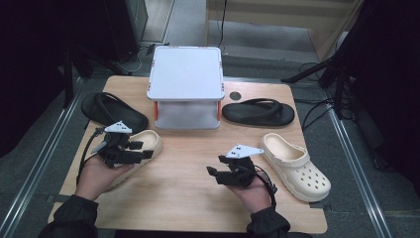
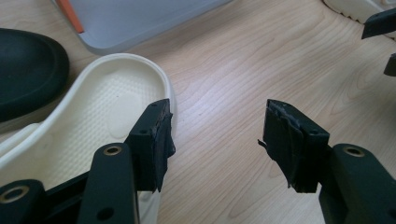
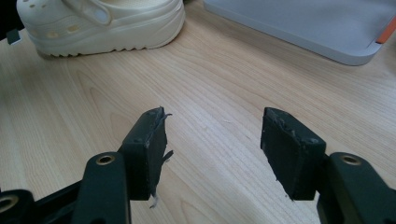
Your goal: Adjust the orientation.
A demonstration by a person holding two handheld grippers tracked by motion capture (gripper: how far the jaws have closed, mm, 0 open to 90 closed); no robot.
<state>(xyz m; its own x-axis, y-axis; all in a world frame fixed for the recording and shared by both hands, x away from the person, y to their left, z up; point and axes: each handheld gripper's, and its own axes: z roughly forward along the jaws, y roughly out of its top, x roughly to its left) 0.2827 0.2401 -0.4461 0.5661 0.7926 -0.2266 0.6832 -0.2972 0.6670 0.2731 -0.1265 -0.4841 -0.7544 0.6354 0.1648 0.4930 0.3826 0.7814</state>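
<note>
A cream clog (image 1: 148,141) lies left of the table's middle, partly under my left gripper (image 1: 141,149). In the left gripper view the jaws of my left gripper (image 2: 215,135) stand wide apart. One jaw hangs over the rim of that clog (image 2: 107,102), the other over bare wood, and nothing is between them. A second cream clog (image 1: 297,166) lies at the right. My right gripper (image 1: 214,174) hovers left of it over bare wood. In its own view my right gripper (image 3: 212,140) is open and holds nothing, with that clog (image 3: 102,23) beyond it.
A white two-level rack (image 1: 185,74) stands at the back middle of the wooden table (image 1: 188,198). A black flip-flop (image 1: 111,111) lies left of it and another black flip-flop (image 1: 257,113) to its right. Cables trail on the floor behind the table.
</note>
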